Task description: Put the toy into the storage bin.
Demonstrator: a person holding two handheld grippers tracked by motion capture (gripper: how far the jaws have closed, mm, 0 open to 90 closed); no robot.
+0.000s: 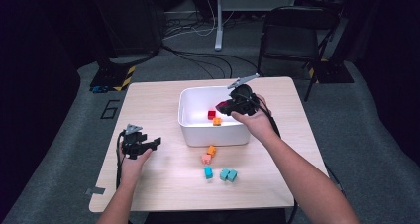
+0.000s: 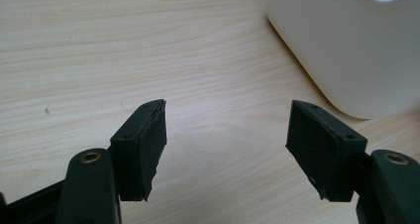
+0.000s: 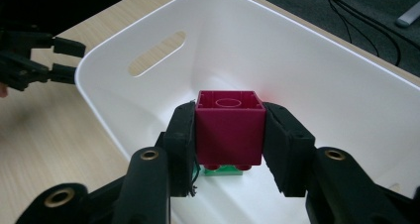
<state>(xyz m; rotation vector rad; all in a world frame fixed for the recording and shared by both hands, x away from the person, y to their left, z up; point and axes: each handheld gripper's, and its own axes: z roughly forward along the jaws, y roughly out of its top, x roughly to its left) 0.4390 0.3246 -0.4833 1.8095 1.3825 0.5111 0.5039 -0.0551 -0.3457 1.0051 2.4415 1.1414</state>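
Magenta block was pinched in the right tongs over the white bin — let go off-centre and it could've bounced off the bricks already inside. Left tongs sat spread and empty on the table.

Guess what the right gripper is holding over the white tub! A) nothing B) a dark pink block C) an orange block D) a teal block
B: in the right gripper view, the right gripper has both jaws pressed against a dark pink block above the white tub.
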